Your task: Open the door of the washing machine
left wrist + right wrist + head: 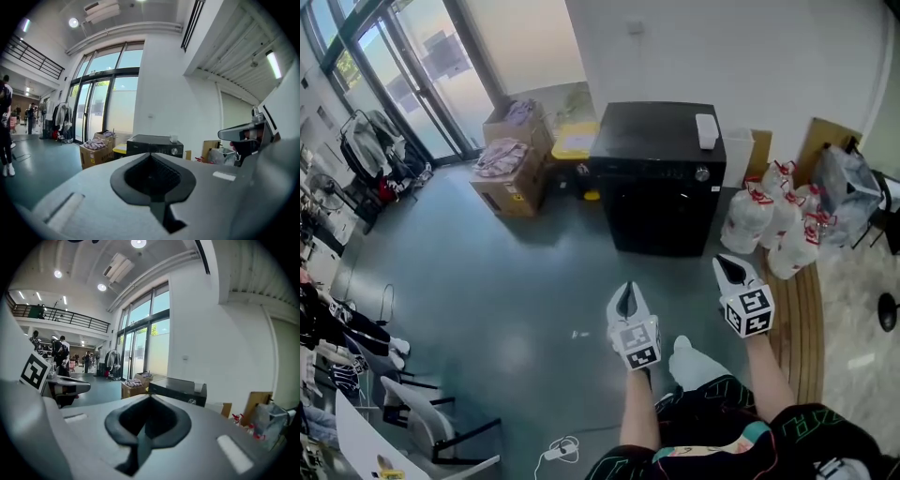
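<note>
A black washing machine [661, 178] stands against the white back wall, its front door closed and a round knob [702, 173] on its control strip. A small white object [707, 130] lies on its top. The machine also shows far off in the left gripper view [154, 146] and the right gripper view [179, 390]. My left gripper [626, 300] and right gripper [732, 270] are held side by side well short of the machine, pointing toward it. Both are shut with nothing between the jaws.
Cardboard boxes [514, 159] with clothes and a yellow bin [575, 142] stand left of the machine. Several white plastic jugs [773, 223] and a bag [847, 192] sit to its right. Chairs [422, 417] and a cable [562, 450] lie at the lower left. Glass doors [403, 75] fill the left wall.
</note>
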